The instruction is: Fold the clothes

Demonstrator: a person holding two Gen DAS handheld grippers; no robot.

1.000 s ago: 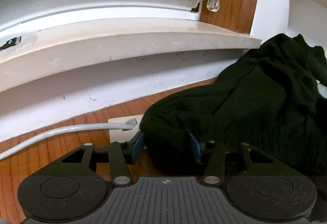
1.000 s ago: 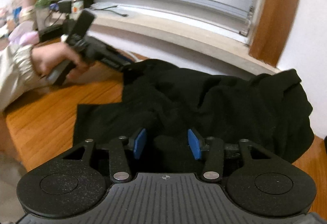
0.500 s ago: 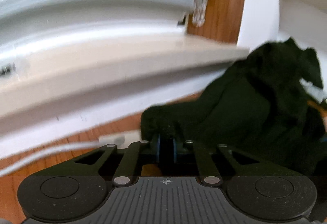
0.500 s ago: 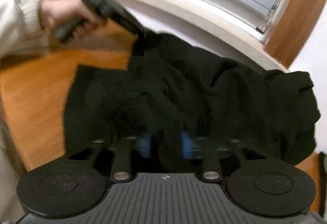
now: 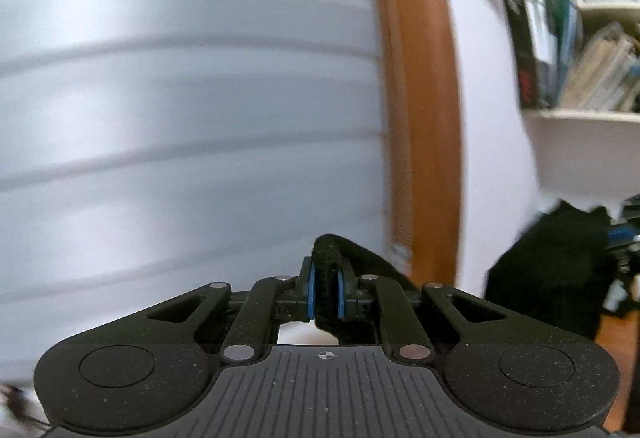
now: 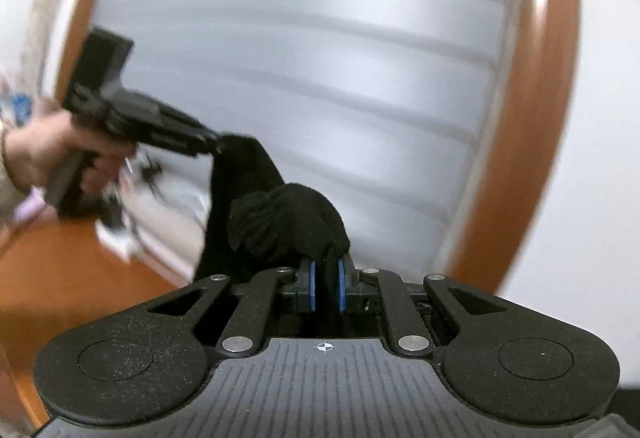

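A black knitted garment [image 5: 548,270] hangs in the air between my two grippers. In the left wrist view my left gripper [image 5: 325,278] is shut on a fold of it, and the cloth bulges above the blue pads [image 5: 310,292]. In the right wrist view my right gripper [image 6: 325,276] has its jaws closing on a bunched edge of the garment [image 6: 288,222], with the pads pressing the cloth. The same view shows my left gripper [image 6: 216,144] at the upper left, held by a hand [image 6: 60,154], with cloth draped from its tip.
A grey slatted blind [image 5: 180,98] in an orange-brown wooden frame [image 5: 420,118] fills the background. A white bookshelf [image 5: 580,114] with books is at the upper right. The wooden tabletop [image 6: 60,278] and a white socket with cables [image 6: 124,238] lie below left.
Both grippers went from open around the garment on the table to shut on it, then rose sharply. The garment now hangs off the table in front of the blind.
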